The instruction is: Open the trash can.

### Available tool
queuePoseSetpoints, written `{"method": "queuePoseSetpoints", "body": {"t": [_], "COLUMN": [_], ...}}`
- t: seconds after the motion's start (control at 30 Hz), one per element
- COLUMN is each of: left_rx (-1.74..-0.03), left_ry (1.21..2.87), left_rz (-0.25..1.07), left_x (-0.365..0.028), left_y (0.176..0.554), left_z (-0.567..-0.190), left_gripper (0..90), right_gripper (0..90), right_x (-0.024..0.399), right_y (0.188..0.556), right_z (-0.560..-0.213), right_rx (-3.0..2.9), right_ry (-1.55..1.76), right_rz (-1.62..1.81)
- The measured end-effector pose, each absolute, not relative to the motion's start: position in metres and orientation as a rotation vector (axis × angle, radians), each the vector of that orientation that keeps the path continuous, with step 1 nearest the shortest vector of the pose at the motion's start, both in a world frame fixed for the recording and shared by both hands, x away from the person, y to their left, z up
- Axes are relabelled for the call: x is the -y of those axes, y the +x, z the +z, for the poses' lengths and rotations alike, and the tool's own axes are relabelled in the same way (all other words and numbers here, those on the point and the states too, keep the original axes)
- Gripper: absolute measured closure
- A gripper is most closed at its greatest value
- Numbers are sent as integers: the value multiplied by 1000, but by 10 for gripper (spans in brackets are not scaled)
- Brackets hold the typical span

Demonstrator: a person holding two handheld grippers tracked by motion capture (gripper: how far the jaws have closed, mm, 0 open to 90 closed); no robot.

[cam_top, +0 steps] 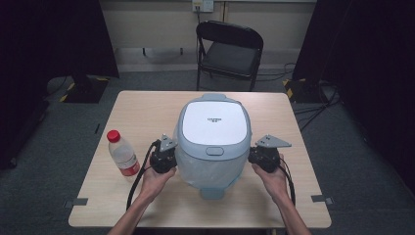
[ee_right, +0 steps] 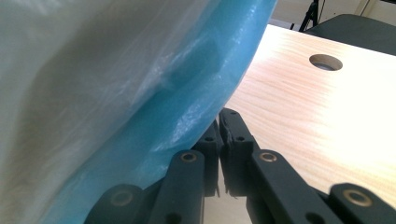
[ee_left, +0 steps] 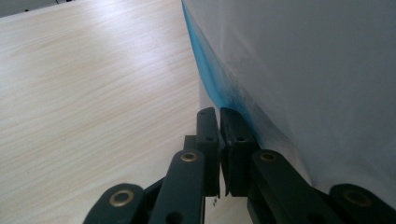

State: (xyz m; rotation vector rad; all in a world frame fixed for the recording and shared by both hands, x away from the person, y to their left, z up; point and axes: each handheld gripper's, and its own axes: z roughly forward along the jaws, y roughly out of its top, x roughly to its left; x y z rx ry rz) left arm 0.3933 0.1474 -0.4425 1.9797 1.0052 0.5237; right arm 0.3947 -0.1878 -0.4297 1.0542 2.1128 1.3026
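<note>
Two claws flank a big pale-blue bin [cam_top: 214,142] that stands a little right of the middle of the wooden desk [cam_top: 147,112]. Its white lid is closed, and a thin see-through bag [cam_top: 208,169] hangs over its front and sides. The left claw [cam_top: 169,155] sits against the bin's left flank, and the right claw [cam_top: 258,155] against its right flank, each held by a hand coming in from the near edge. In the left gripper view the left claw [ee_left: 218,122] is clenched, its jaws pressed together right beside the blue-edged film; whether any film is caught between them cannot be told. In the right gripper view the right claw [ee_right: 219,123] is likewise clenched just under the bulging blue bag [ee_right: 187,93], and again a pinch on it cannot be told.

Open desk lies behind the bin toward the far edge, and along the near edge in front of it. A water bottle [cam_top: 122,154] with a red cap lies near the left edge, just beside the left hand. A round hole [ee_right: 325,62] pierces the desk in the right gripper view. Beyond the far edge stands a black chair [cam_top: 229,51] on grey carpet, with dark curtains at both sides.
</note>
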Motion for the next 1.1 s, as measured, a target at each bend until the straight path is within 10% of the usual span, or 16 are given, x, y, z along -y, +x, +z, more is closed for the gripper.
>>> {"method": "queuePoseSetpoints", "body": {"t": [0.2,0.47,1.1], "left_rx": [-993,-1003,-975], "left_ry": [1977,1957,1916], "left_rz": [478,442,362], "left_x": [-150,-165,-201], "left_y": [388,391,369], "left_z": [-443,-443,-444], "left_gripper": [853,567,271], "right_gripper": [834,645,264], "right_x": [190,194,225], "right_y": [387,393,369], "right_z": [-430,-441,-496], "right_rx": [-2113,-2053,-2159], "right_ry": [1081,1163,1353], "right_rz": [1302,1249,980]}}
